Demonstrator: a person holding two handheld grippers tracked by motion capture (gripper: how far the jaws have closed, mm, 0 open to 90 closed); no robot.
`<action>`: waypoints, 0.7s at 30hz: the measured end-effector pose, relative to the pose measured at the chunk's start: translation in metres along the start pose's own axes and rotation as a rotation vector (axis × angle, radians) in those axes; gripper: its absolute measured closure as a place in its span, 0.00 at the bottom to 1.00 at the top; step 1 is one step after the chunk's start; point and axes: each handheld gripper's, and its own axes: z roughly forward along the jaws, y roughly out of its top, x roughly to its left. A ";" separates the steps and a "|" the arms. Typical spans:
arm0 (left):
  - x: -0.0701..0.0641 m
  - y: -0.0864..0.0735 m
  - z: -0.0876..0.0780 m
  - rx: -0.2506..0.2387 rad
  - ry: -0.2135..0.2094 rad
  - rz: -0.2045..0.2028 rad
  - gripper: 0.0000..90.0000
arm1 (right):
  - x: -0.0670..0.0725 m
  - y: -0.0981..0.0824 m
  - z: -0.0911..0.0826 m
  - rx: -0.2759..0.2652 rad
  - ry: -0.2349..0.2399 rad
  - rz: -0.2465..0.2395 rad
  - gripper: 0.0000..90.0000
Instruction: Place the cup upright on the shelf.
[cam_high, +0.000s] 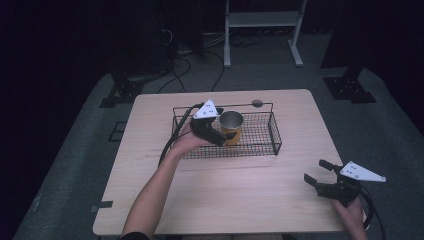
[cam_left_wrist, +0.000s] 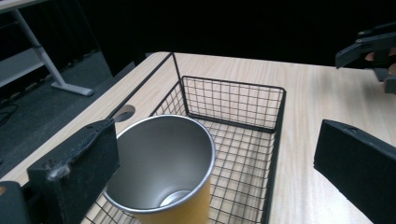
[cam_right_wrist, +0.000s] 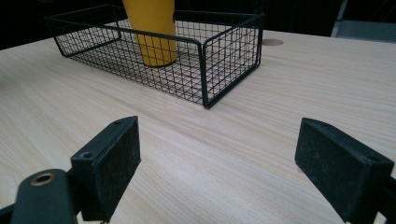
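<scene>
Wire basket (cam_high: 260, 145), centre-far on table (cam_high: 225, 200), holds 1 upright yellow cup (cam_high: 231, 127), empty. My left gripper (cam_high: 220, 131) gapes wide beside it; my right gripper (cam_high: 317, 172), near-right, open, holding nothing

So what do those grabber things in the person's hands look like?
Each one is a black tool with two flat, blocky black jaws. The left gripper and the right gripper both carry a pale grey three-cornered plate on top with little dark dots on it. A black cable trails from each. One jaw arm has a small brass-coloured ring. The forearms are bare, with a dark sleeve edge at the left elbow.
</scene>
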 end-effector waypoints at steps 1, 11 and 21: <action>-0.001 0.000 -0.001 -0.005 -0.002 -0.002 0.00 | 0.000 0.000 0.000 0.000 0.000 0.001 0.15; -0.013 0.000 -0.008 -0.026 -0.021 0.010 0.00 | 0.000 0.000 0.000 0.000 -0.001 0.002 0.15; -0.020 -0.008 -0.014 -0.033 -0.019 0.005 0.00 | 0.000 0.000 0.000 0.001 -0.002 0.003 0.15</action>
